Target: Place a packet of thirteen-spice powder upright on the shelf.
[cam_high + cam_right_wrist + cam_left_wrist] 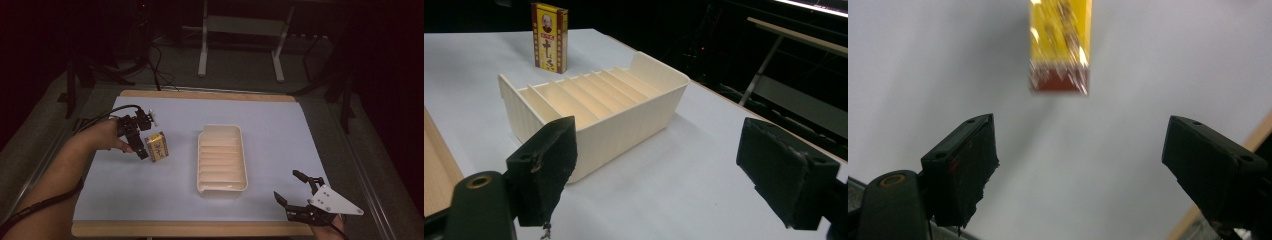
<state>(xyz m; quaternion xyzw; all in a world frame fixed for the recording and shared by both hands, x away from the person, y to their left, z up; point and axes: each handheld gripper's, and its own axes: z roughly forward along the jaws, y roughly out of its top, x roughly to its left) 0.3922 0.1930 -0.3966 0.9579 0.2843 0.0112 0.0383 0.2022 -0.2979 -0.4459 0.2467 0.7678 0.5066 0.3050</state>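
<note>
Yellow box (156,146) stands upright toward worktop (150,195) left edge, just beside left tool (141,137), jaws apart, nothing gripped. Right tool (295,189) gapes empty at near right corner, beside ribbed tray (222,186).

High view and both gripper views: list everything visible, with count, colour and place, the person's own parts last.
small yellow-and-red cardboard box: one, standing upright on the sheet, left of the tray, just ahead of the left gripper.
cream plastic ribbed tray: one, mid-sheet, nothing inside it.
pale blue sheet: one, covering the tabletop.
wooden table: one, light brown edge showing around the sheet.
white metal frame: one, on the floor beyond the table.
left gripper: black, jaws apart, nothing between them.
right gripper: black, jaws apart, near the table's front right corner.
</note>
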